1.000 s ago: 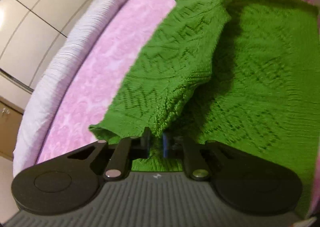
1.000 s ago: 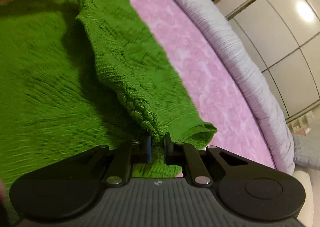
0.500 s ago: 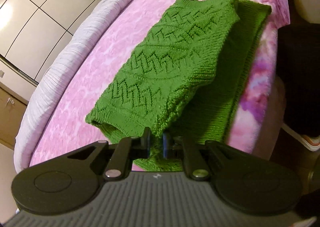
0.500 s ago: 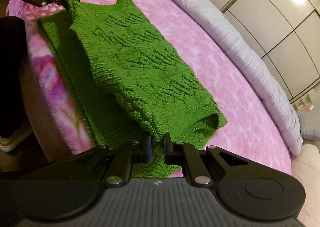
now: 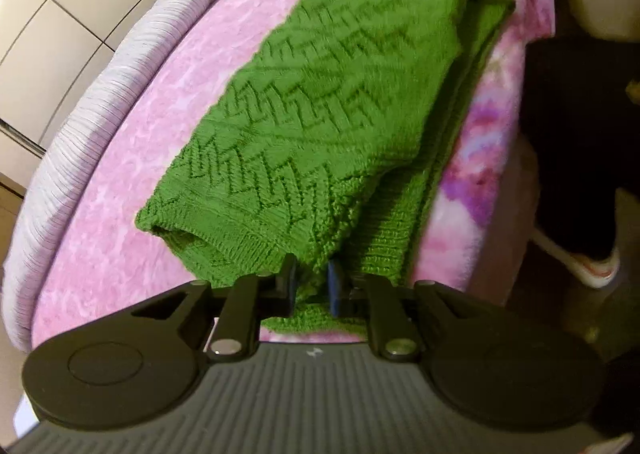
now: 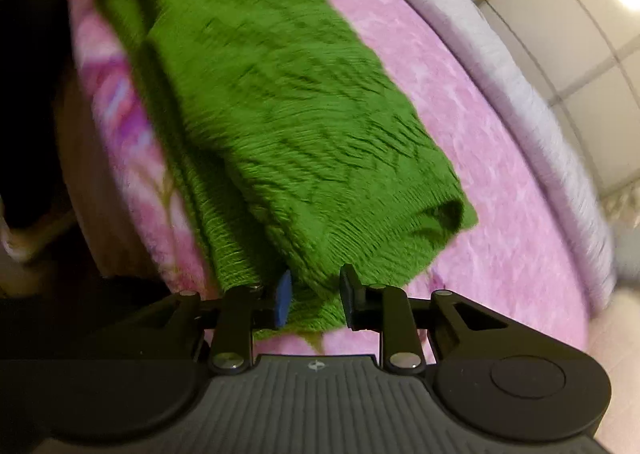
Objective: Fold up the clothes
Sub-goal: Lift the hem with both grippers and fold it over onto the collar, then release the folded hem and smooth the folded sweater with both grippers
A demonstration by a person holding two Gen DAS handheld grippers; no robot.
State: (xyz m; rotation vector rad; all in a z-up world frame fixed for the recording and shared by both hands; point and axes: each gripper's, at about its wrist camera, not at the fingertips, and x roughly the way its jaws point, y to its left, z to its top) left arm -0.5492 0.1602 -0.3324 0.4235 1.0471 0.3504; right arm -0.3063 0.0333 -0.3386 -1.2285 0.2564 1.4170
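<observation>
Two hand-held grippers are set at opposite ends of the folded green knitted sweater (image 5: 320,126) lying lengthwise between them along the bed's (image 5: 132,142) near edge, the left hand-held gripper (image 5: 311,283) clamped on one end, the right hand-held gripper (image 6: 314,300) parted around the other.

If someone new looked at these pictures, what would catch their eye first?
The bright green knitted sweater, folded over itself, lies on the pink blanket near the bed's edge. The left gripper pinches one end of the fold, while the right gripper has its jaws spread around the other end.
</observation>
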